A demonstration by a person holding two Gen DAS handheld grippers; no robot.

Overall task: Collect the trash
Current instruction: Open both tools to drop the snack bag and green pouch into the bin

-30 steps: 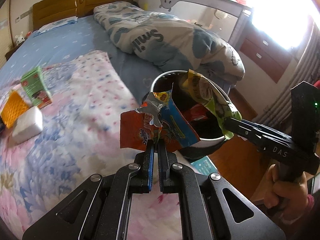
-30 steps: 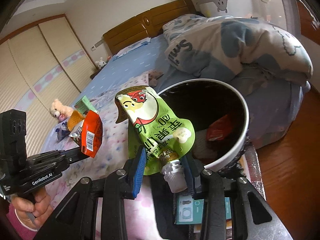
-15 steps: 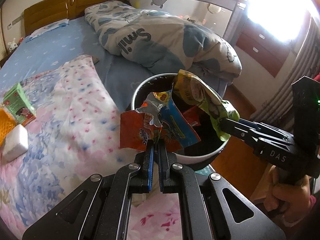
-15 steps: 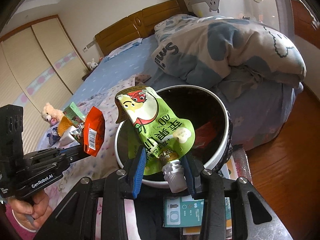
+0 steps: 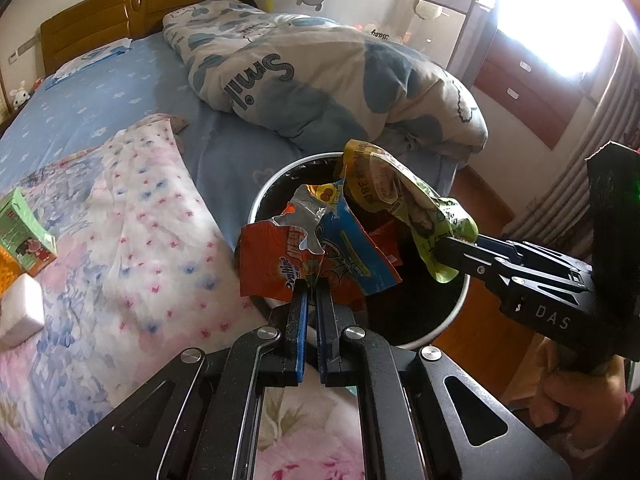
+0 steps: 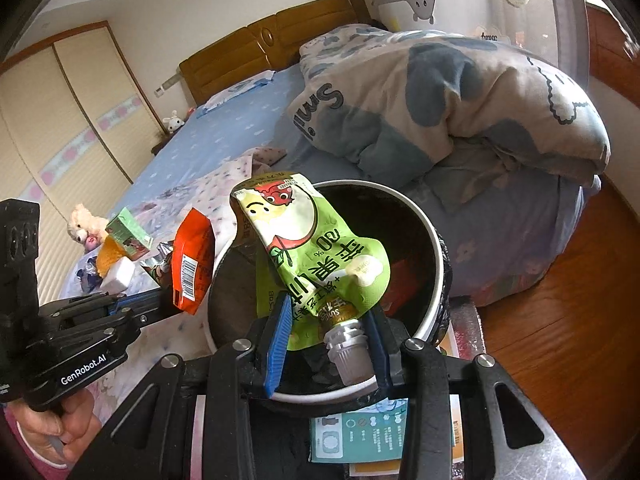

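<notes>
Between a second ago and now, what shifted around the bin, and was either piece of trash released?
Both grippers carried their trash over the bin: it now sits beneath the orange wrapper and the green pouch, where before they hung nearer the bed. Nothing was released: left gripper stays shut on the wrapper, right gripper on the pouch.

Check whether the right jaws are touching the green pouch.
Touching. In the right wrist view the right gripper pinches the green pouch near its spout, above the bin.

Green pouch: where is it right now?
In the right wrist view the green pouch sits centre frame, clamped near its spout in the right claw, over the open bin beside the bed.
</notes>
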